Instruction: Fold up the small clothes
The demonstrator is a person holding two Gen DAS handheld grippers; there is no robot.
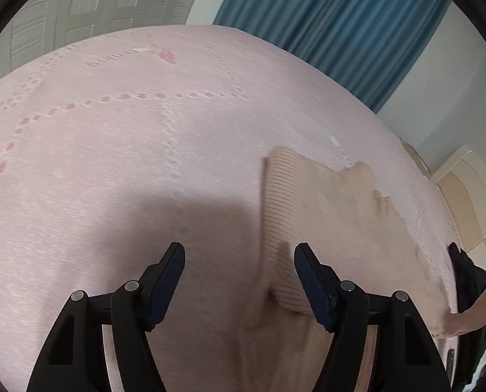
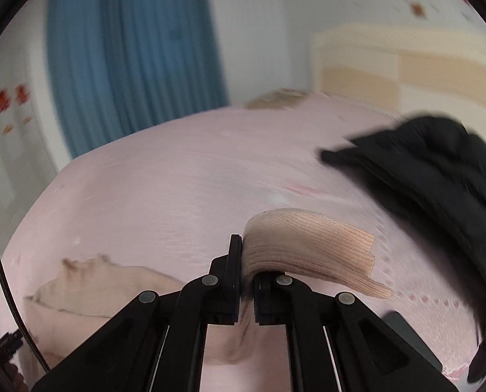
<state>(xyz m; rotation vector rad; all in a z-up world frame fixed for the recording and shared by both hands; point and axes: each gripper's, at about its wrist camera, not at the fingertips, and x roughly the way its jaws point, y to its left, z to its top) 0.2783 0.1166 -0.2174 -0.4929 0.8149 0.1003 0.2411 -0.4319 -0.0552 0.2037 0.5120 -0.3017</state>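
Pinched in my right gripper (image 2: 246, 261), ribbed hem (image 2: 311, 248) trails toward three o'clock; I'd carry it level while my left gripper (image 1: 239, 254) gapes empty

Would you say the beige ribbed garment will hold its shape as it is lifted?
Probably not: the ribbed garment already droops over the shut right claw. It looks light and thin, and will likely trail on the pink bedspread.
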